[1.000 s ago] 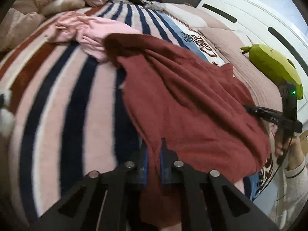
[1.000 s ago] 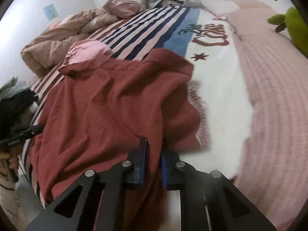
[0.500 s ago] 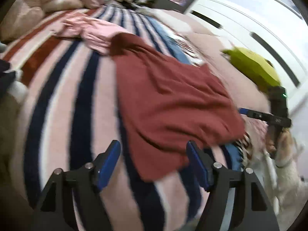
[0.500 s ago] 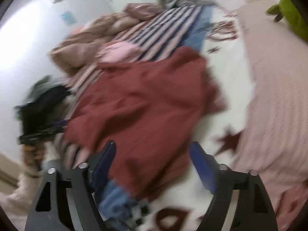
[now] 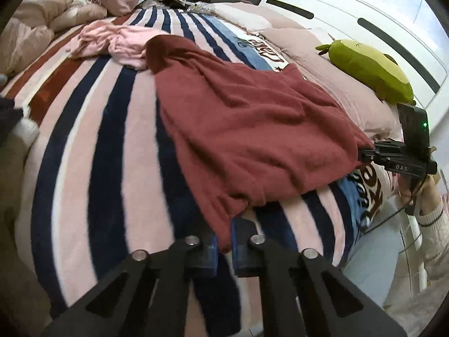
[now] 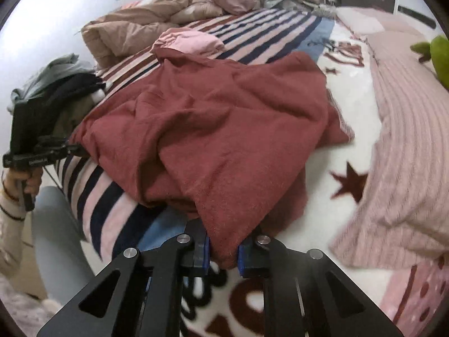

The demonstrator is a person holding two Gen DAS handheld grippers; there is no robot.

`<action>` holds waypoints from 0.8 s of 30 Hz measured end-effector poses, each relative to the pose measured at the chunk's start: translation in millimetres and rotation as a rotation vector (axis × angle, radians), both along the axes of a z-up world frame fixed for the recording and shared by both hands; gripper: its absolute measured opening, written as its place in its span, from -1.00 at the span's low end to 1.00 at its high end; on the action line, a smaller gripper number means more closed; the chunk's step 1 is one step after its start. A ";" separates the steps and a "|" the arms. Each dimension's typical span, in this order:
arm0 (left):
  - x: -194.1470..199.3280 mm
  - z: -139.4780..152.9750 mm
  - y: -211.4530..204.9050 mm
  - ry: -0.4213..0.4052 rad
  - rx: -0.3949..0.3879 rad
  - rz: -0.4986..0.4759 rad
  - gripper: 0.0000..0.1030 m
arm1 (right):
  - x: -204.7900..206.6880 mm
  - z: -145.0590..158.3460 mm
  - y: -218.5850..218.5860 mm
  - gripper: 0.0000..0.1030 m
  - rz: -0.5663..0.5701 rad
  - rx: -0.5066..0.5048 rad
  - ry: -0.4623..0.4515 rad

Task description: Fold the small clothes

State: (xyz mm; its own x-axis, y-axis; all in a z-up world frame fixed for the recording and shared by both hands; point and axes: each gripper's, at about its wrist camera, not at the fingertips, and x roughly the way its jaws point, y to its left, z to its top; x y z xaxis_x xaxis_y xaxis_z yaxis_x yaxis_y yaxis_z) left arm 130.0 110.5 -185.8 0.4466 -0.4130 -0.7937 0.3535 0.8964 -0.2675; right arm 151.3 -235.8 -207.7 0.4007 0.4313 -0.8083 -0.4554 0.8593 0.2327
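A dark red garment (image 5: pixel 252 129) lies rumpled across the striped blanket (image 5: pixel 92 140) on the bed. My left gripper (image 5: pixel 224 248) is shut on its near left corner, with cloth pinched between the blue pads. In the right wrist view the same red garment (image 6: pixel 224 129) is bunched up, and my right gripper (image 6: pixel 221 252) is shut on its near right corner. The right gripper also shows in the left wrist view (image 5: pixel 367 151) at the garment's far edge. The left gripper shows at the left of the right wrist view (image 6: pixel 75 148).
A pink garment (image 5: pixel 118 39) lies beyond the red one. A green plush toy (image 5: pixel 370 70) sits on pink pillows by the white headboard. A beige duvet (image 6: pixel 132 31) and piled clothes lie at the far end. Dark clothes (image 6: pixel 70 87) hang at the bed's left edge.
Both grippers held the red garment a second ago, opened and pulled back half a second ago, and have now closed again on its near corners.
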 end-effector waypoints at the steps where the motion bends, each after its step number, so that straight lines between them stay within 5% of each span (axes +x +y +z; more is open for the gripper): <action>1: 0.2 -3.8 2.8 0.008 0.003 -0.002 -0.92 | -1.9 -1.9 -2.2 -0.84 0.002 0.000 0.013; 7: -5.8 -10.0 9.2 0.054 -0.016 -0.027 -0.77 | -11.3 -6.0 -10.2 -0.71 0.015 -0.007 0.079; 9: -3.9 3.1 15.9 0.033 -0.029 -0.008 0.01 | -13.2 5.9 -13.4 -0.35 0.015 -0.024 0.064; 10: -2.4 10.8 19.8 0.001 -0.038 0.009 0.21 | -12.1 17.6 -16.7 -0.15 0.014 -0.029 0.040; 11: 0.1 19.2 23.6 -0.033 -0.046 0.023 0.32 | -10.2 25.6 -18.6 0.25 0.008 -0.027 0.018; 17: 78.5 45.8 29.5 -0.093 -0.082 0.110 0.40 | 58.4 66.4 -32.4 0.57 -0.095 0.025 -0.063; 22: 160.6 12.4 12.4 0.005 -0.102 0.161 0.39 | 148.1 35.5 -25.6 0.57 -0.208 -0.009 0.012; 24: 183.7 -5.7 8.0 0.052 -0.110 0.198 0.14 | 171.8 14.7 -22.0 0.46 -0.243 -0.024 0.049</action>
